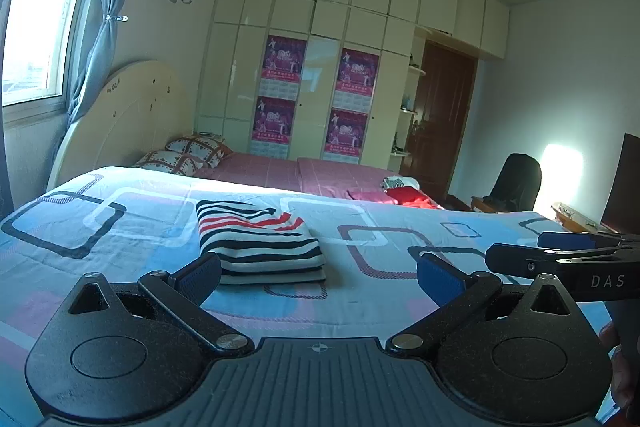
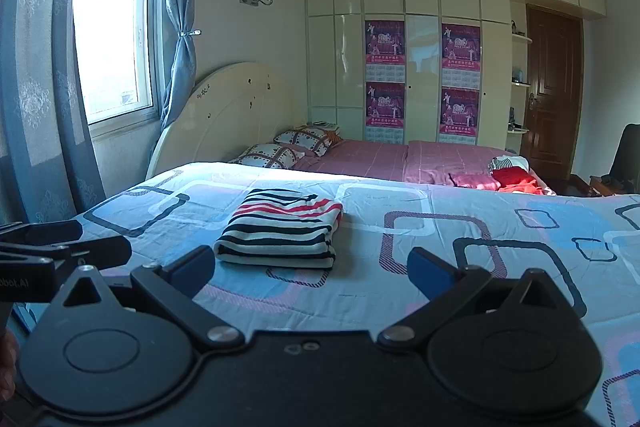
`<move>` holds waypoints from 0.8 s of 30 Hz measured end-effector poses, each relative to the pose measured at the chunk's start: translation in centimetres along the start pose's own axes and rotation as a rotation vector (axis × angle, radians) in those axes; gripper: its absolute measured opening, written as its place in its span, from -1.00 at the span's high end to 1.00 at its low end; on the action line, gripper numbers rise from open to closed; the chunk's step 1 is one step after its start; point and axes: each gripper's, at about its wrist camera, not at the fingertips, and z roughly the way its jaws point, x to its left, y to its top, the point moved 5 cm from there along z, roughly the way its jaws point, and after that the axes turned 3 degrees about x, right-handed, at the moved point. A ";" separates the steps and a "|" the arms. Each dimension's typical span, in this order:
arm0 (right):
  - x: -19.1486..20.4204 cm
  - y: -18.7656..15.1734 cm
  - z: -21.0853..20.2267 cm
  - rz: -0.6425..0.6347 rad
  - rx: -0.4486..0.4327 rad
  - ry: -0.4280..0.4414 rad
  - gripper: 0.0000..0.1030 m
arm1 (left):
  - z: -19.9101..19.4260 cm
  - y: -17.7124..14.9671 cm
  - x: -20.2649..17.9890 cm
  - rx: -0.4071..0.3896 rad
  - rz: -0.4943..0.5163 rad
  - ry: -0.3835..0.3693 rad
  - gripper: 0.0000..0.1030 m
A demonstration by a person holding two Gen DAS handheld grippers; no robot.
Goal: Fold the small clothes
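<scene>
Blue-padded fingers (image 1: 200,277) of the left hand-held gripper (image 1: 318,277) stand wide apart and hold nothing; the right hand-held gripper (image 2: 310,273) is likewise spread wide and empty; both hang over the bed (image 1: 120,227); just beyond them a striped garment (image 1: 258,241) lies folded flat on the blue patterned cover, touched by neither; well beyond, red clothes (image 2: 516,179) sit on a pink sheet (image 2: 380,157).

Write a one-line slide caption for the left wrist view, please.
Open left claw hovers before a folded striped garment on the patterned bedspread, with the right claw alongside.
</scene>
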 end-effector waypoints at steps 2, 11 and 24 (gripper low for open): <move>0.0 0.0 0.0 0.001 0.001 0.001 -0.99 | -0.1 0.0 0.0 0.002 0.002 -0.001 -1.00; -0.1 0.0 0.0 0.003 0.002 0.003 -0.99 | -0.2 0.0 -0.4 0.003 0.007 -0.010 -1.00; -0.1 -0.1 0.0 -0.001 0.000 0.002 -0.99 | -0.2 0.2 -0.5 -0.002 0.017 -0.004 -1.00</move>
